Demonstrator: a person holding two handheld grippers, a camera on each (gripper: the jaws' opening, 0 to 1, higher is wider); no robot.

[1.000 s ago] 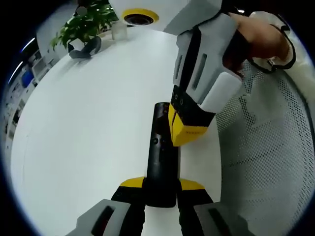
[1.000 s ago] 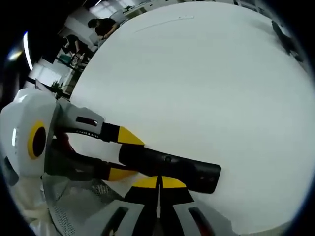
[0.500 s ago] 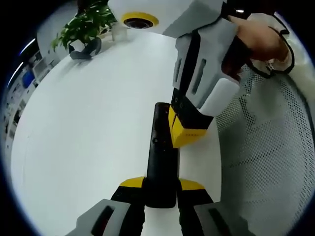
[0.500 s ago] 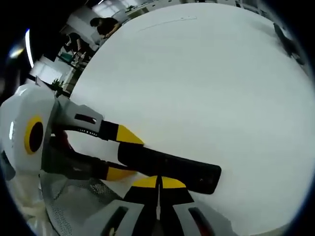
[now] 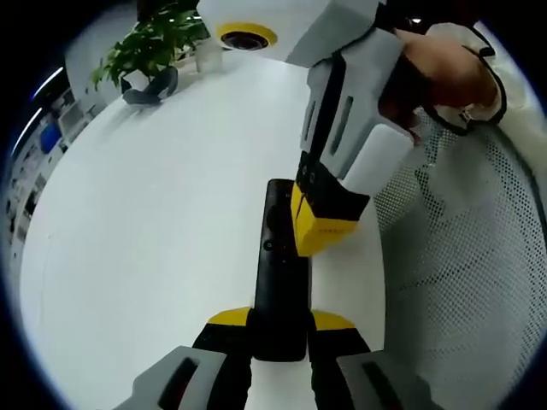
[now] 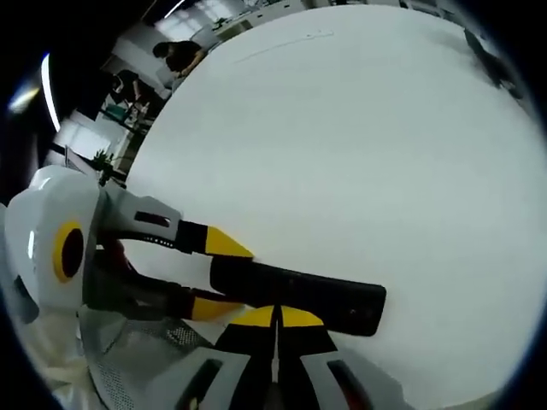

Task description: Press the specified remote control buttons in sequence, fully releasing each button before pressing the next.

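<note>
the long black plastic remote control point(image 5: 278, 282) lies on the white table point(image 5: 154, 222), its near end clamped between the left gripper point(image 5: 279, 326) fingers. the right gripper point(image 6: 275, 316) fingers, pressed together, rest their yellow tips on the remote's top.

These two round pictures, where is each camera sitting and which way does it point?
Left gripper view: rides on the left gripper, looking along the black remote it clamps on the white table; the right gripper and a hand enter from the right.
Right gripper view: rides on the right gripper, shut, tips at the remote; the left gripper enters from the left.
Shared: remote, table, both grippers.
</note>
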